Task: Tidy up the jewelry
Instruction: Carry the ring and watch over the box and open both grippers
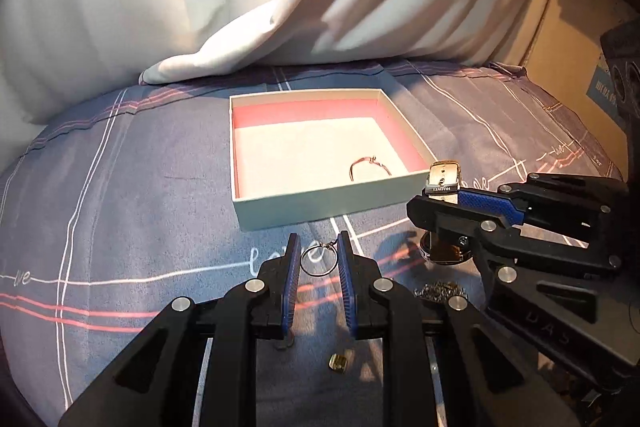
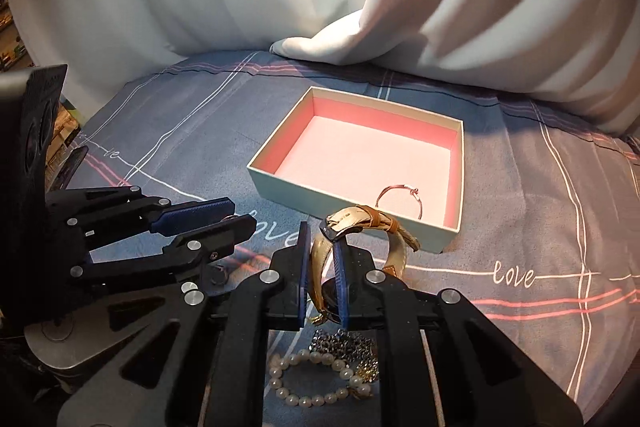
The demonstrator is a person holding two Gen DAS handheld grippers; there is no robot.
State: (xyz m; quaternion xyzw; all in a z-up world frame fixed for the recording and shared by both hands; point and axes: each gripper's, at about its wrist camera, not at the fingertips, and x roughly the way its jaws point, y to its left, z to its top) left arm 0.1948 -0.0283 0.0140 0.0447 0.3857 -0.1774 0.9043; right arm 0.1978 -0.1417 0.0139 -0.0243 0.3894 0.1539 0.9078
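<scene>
Watch (image 2: 362, 227) strap clamped between right tool (image 2: 322, 247), apparently lifted.

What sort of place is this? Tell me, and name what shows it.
Probably a bedroom, with the work done on a bed. The surface is a soft grey checked bedsheet printed with "love", a white pillow lies along the back, and an open box with a pink lining sits on the sheet holding a thin bracelet.

Black linkage grippers, silver rivets, blue ribbed fingers (image 1: 294, 283).
</scene>
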